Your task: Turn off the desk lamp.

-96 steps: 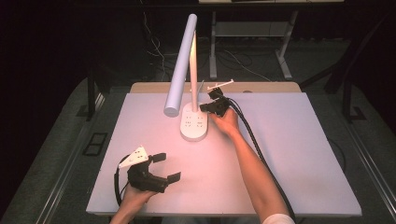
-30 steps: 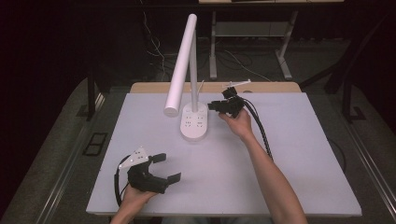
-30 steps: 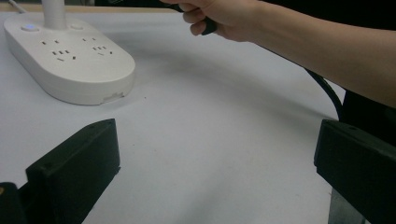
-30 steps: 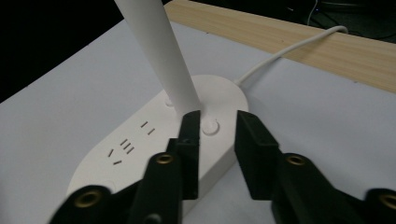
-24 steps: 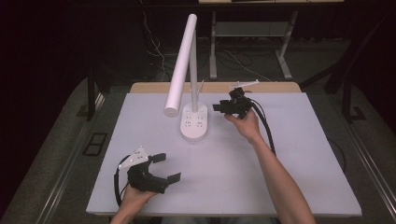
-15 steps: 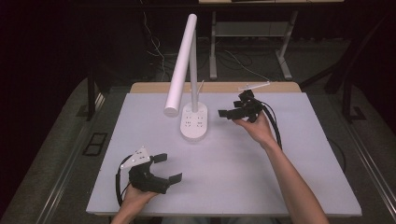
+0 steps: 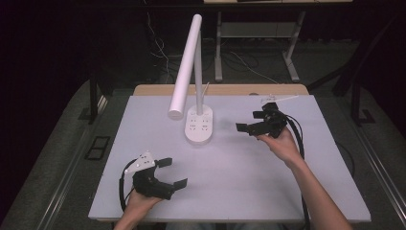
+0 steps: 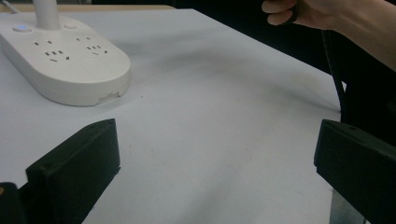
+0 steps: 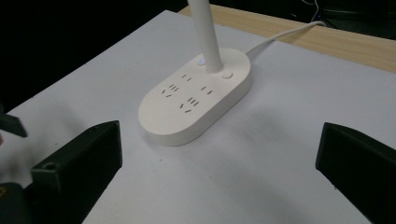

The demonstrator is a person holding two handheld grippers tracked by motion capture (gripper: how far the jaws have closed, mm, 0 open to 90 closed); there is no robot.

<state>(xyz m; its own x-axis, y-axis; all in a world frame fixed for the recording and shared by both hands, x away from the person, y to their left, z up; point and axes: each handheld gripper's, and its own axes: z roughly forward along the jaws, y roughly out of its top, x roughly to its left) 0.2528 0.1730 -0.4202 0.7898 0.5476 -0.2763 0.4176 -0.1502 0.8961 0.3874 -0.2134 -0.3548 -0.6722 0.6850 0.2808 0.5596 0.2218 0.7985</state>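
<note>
Dark floor and cables ring my white table (image 7: 230, 187). At its centre the desk lamp (image 7: 198, 125) stands upright on its socket base. My right gripper (image 7: 253, 120) hovers at its 3 o'clock, apart from it; its jaws have just been opening, released, nothing between them. My left gripper (image 7: 172, 173) rests at 7 o'clock, released, empty.
</note>
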